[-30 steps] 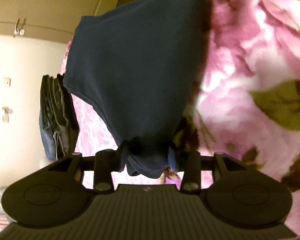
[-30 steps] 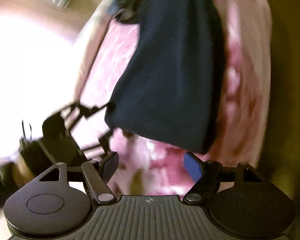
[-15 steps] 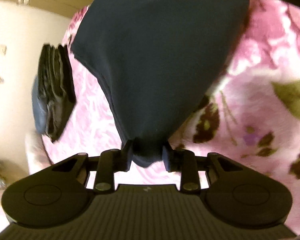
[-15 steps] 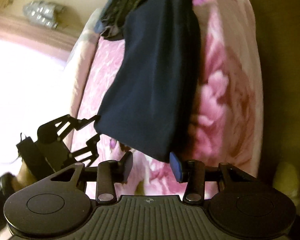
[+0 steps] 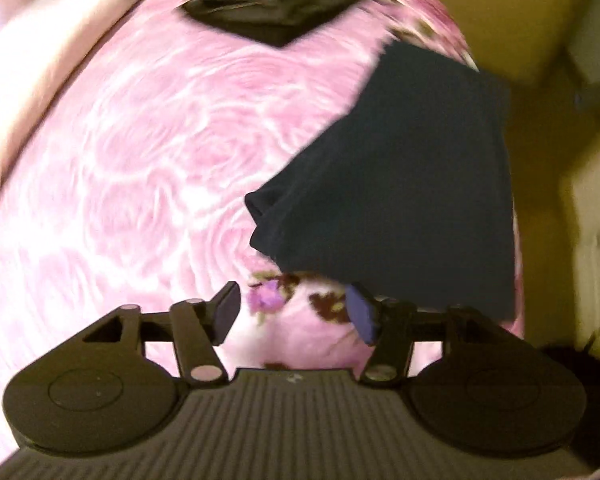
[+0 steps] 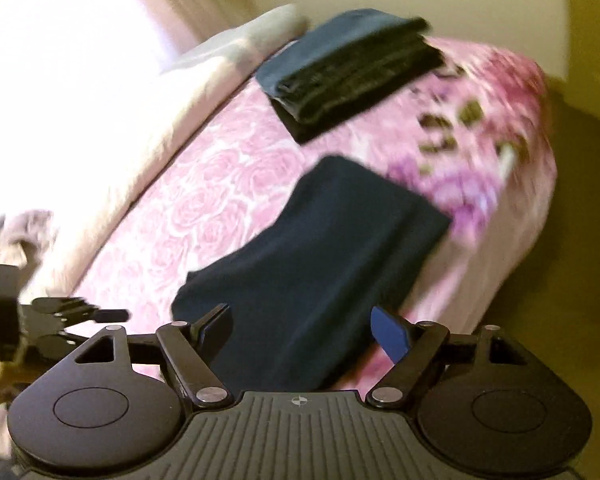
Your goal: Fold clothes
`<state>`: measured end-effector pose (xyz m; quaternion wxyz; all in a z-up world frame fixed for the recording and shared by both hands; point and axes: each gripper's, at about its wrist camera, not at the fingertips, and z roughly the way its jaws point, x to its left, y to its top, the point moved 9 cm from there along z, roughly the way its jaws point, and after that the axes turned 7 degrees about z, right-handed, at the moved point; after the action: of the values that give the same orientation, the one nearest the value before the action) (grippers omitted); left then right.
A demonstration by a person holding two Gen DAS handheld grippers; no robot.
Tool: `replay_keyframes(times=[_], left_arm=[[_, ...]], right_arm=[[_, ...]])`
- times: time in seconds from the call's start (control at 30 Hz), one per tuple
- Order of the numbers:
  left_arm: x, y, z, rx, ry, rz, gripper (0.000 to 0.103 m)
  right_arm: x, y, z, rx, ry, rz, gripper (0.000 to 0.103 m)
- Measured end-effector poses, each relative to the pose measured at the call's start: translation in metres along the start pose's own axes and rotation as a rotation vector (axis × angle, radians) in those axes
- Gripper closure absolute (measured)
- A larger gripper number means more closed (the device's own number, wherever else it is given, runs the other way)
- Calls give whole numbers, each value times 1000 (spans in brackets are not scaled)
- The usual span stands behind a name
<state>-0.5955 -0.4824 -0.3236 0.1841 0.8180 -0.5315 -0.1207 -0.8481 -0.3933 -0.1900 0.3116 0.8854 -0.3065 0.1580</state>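
Both claws off the navy garment, folded on the bed

Our left claw (image 5: pixel 290 312) and right claw (image 6: pixel 300 332) have both let go and their jaws are opening, with nothing pinched between either pair; half a second ago the left one was clenched on a corner of the garment (image 6: pixel 320 264) and the cloth hung from it. Now the garment lies flat and doubled over on the pink bedspread (image 6: pixel 204 184), just ahead of our claws and short of the stack (image 6: pixel 348 68) of folded clothes at the far end. We judge this fold finished; the garment looks ready to go onto the stack.
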Motion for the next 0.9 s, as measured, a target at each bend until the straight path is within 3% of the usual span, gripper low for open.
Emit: replay_keyframes(times=[0.17, 0.23, 0.5, 0.57, 0.6, 0.67, 0.77, 0.9], left_arm=[[14, 16, 20, 32, 6, -247, 47], [16, 14, 29, 62, 28, -323, 47], [11, 10, 71, 119, 21, -622, 49], [10, 10, 82, 128, 13, -660, 52], [10, 11, 85, 129, 5, -670, 61], [9, 12, 93, 128, -28, -691, 69], [11, 12, 95, 117, -44, -696, 77], [11, 12, 94, 101, -52, -682, 82]], right_arm=[[-37, 70, 44, 83, 54, -109, 24], [-54, 95, 79, 169, 97, -147, 24], [-72, 124, 199, 533, 219, -405, 24], [-80, 123, 219, 597, 216, -415, 24], [-82, 123, 223, 610, 226, -406, 24], [-86, 123, 232, 635, 245, -389, 24], [-92, 124, 244, 673, 275, -364, 24], [-84, 124, 241, 672, 306, -430, 23]])
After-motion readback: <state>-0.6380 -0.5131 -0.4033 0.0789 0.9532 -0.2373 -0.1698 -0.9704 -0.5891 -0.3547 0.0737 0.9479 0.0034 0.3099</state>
